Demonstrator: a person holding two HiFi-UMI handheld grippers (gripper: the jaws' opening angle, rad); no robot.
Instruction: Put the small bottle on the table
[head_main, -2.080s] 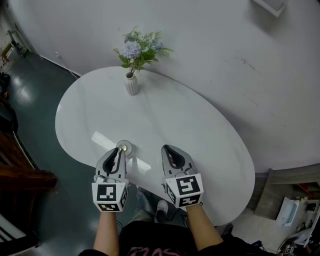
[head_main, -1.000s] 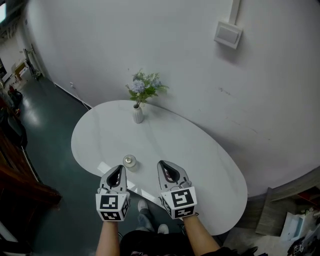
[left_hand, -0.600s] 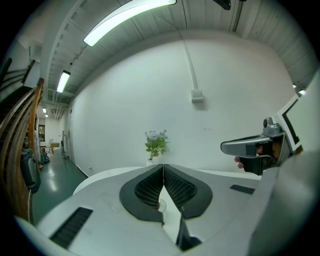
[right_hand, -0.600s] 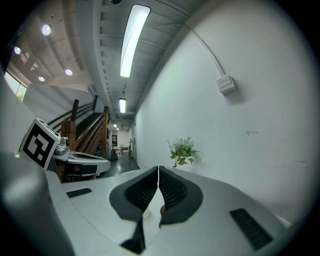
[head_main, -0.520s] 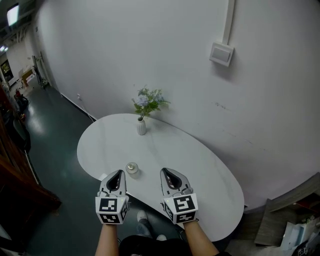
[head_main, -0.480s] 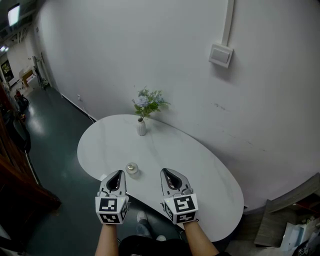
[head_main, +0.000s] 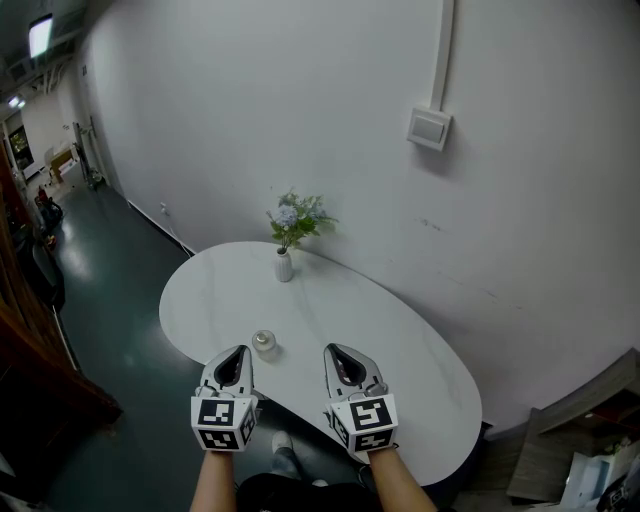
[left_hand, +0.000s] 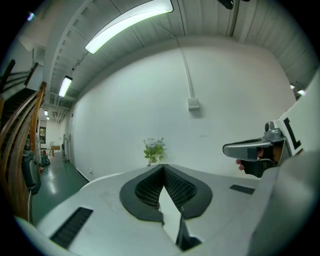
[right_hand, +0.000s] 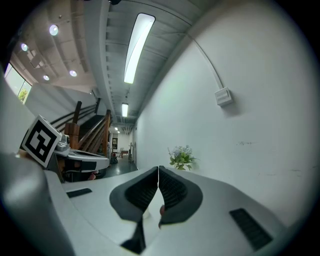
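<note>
Vase (head_main: 284, 267) holds flowers (head_main: 296, 217); small bottle (head_main: 264, 343) stands on table (head_main: 390, 335); left claw (head_main: 241, 351) and right claw (head_main: 332, 349) closed, empty.

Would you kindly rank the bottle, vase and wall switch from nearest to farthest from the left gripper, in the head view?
1. Bottle, on the table just past the left gripper.
2. Vase, far side of the table.
3. Switch, high up, farthest back.
</note>
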